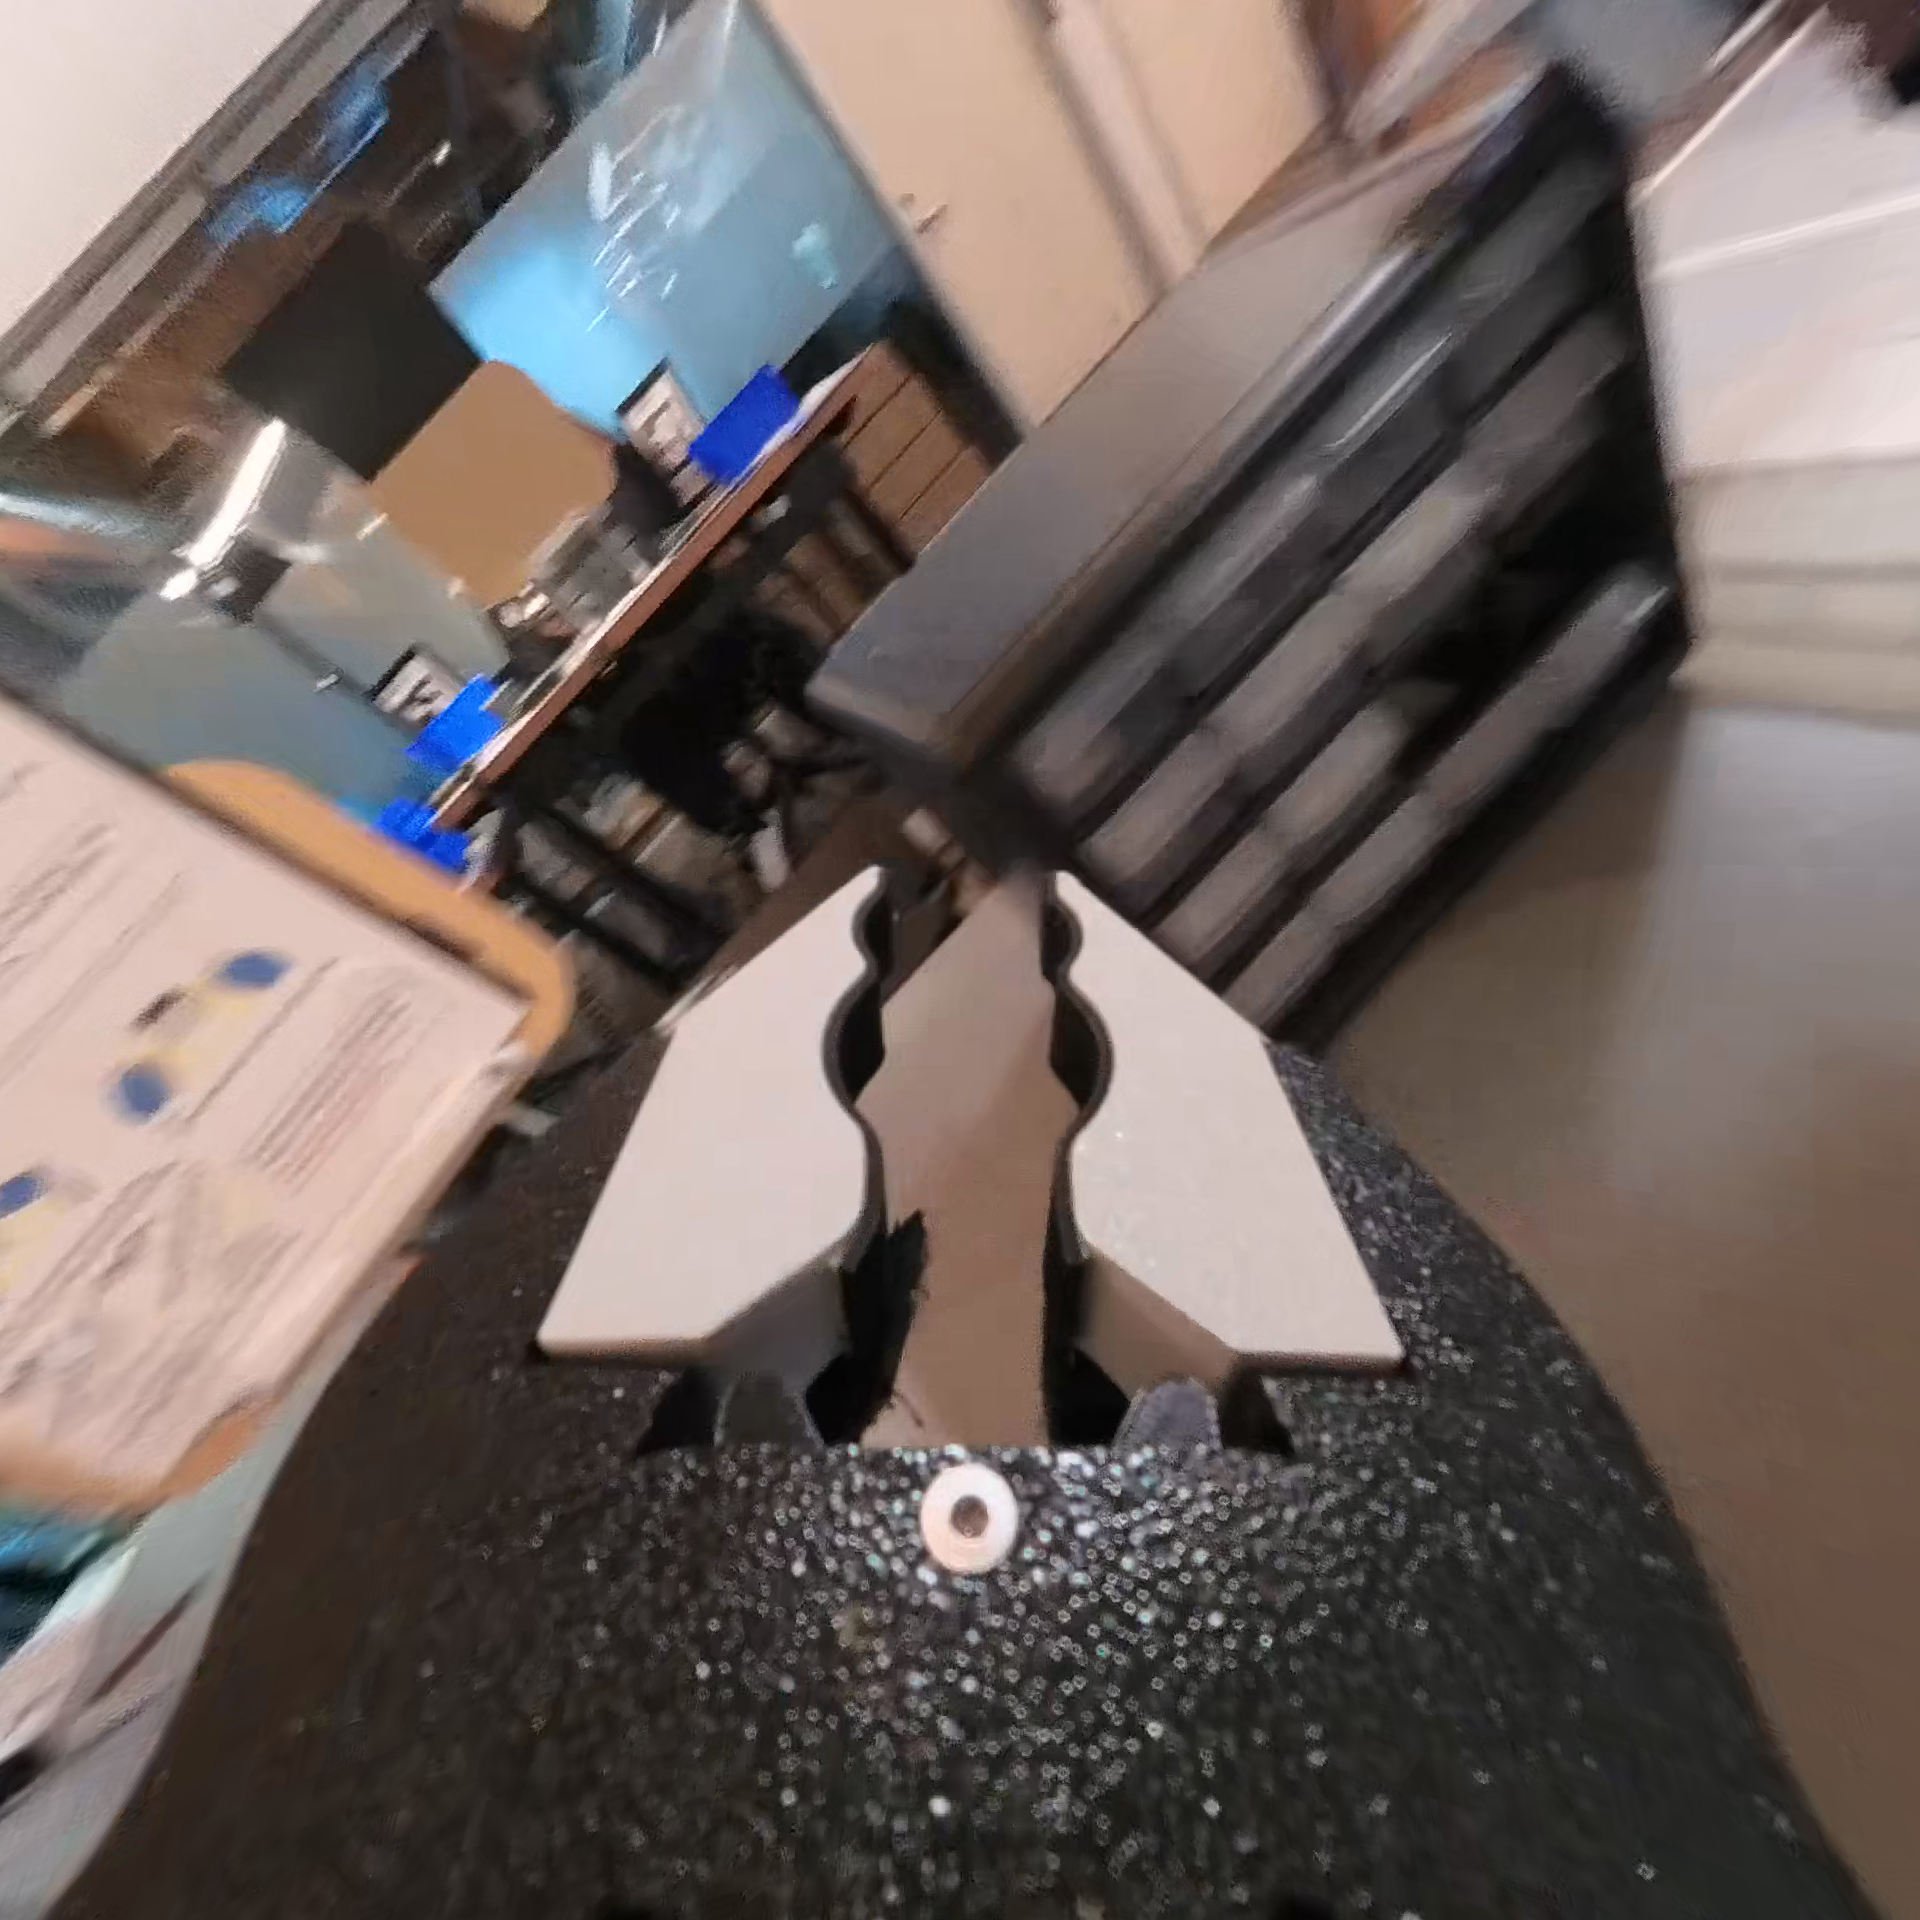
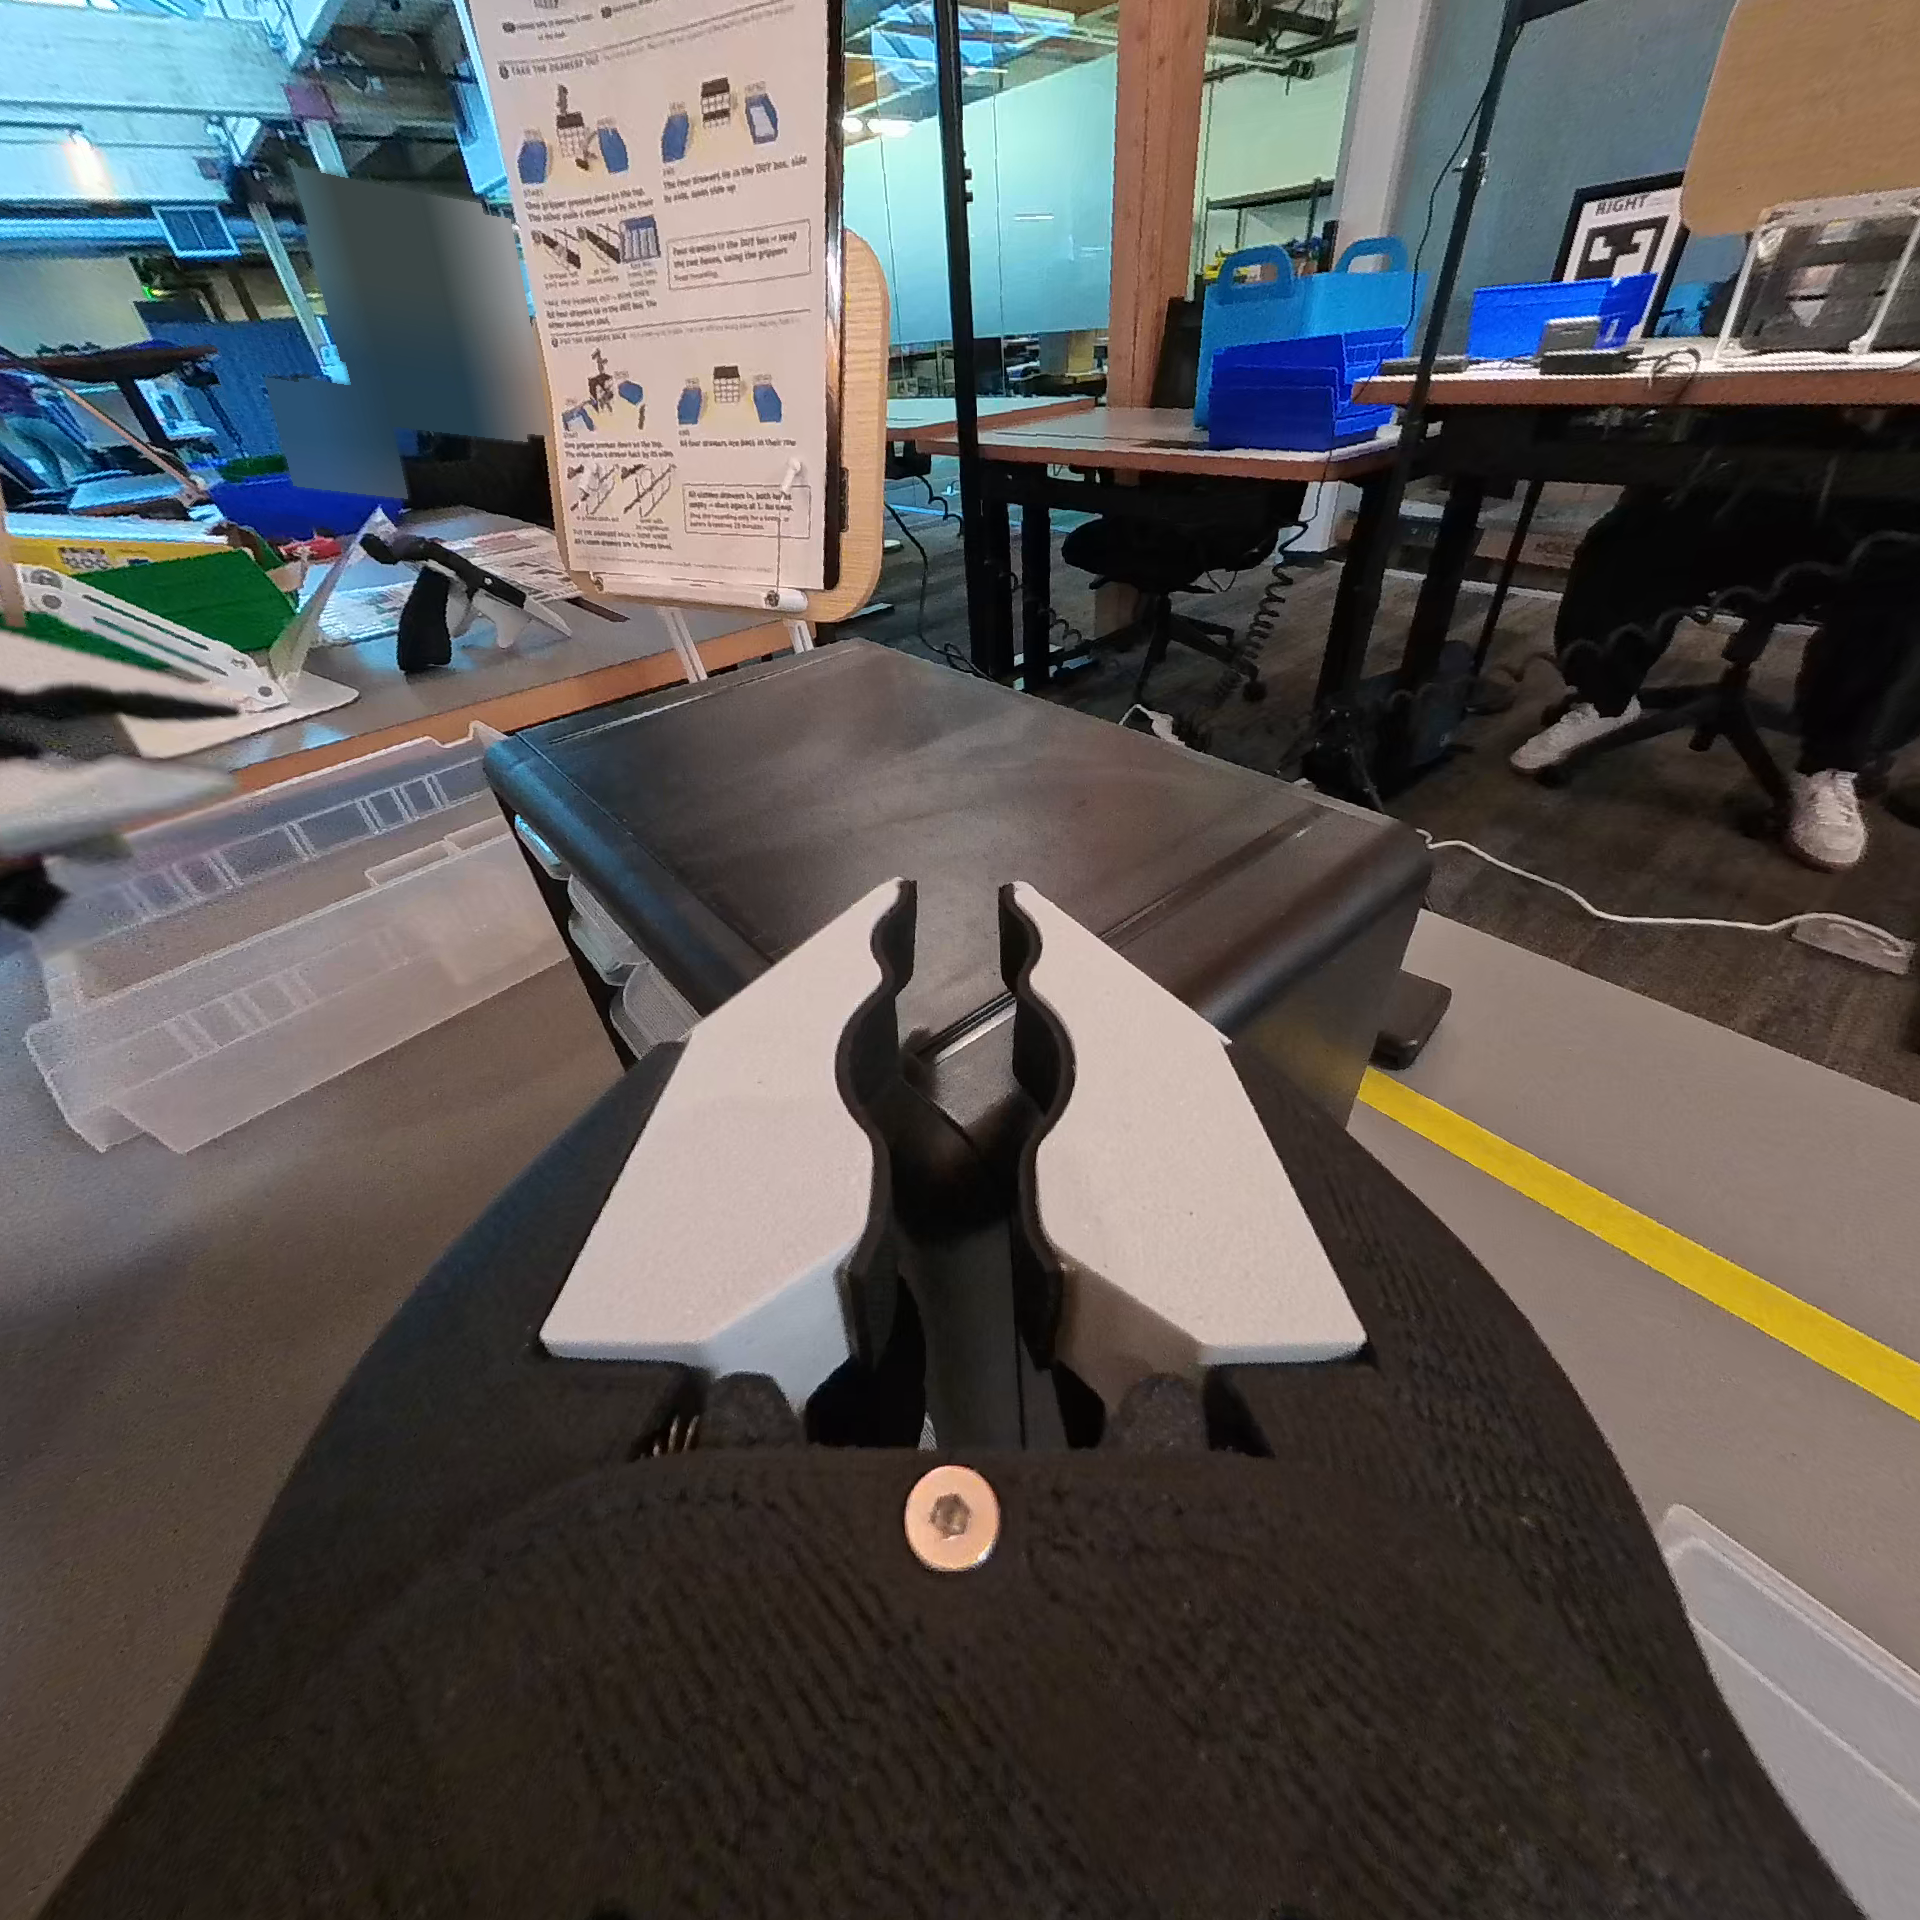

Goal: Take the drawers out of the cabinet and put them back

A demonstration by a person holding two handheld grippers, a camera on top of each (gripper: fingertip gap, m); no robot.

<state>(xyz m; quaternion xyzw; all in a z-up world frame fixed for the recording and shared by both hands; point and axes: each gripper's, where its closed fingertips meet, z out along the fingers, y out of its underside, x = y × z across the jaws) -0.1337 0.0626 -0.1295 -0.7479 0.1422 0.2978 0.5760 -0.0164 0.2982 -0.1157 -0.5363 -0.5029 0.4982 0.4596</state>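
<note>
Drawers of translucent grey plastic (image 1: 1340, 665) are sitting in rows in the face of the black plastic cabinet (image 2: 935, 790), which is standing on the grey tabletop (image 2: 260, 1299) with its long top running away from the right gripper (image 2: 956, 894); that gripper is hanging directly over the cabinet's near top edge, its white fingers (image 2: 769, 1132) standing slightly apart with nothing between them, seemingly placed to press down and steady the case. From the left gripper (image 1: 966, 883) the cabinet is lying ahead and to the right, drawer fronts facing it, one slot in the lower rows showing dark and possibly empty, though motion blur is making this hard to confirm; its white fingers (image 1: 727, 1132) are likewise parted a little and holding nothing. The left gripper looks the better placed to reach the drawer fronts. Clear plastic trays (image 2: 270, 956) are lying on the tabletop left of the cabinet, a yellow tape line (image 2: 1642, 1247) is crossing the surface to the right, and a white instruction sheet on a wooden stand (image 2: 675, 291) is rising behind, with office desks, blue bins (image 2: 1299, 353) and a seated person's legs (image 2: 1714, 665) beyond
</note>
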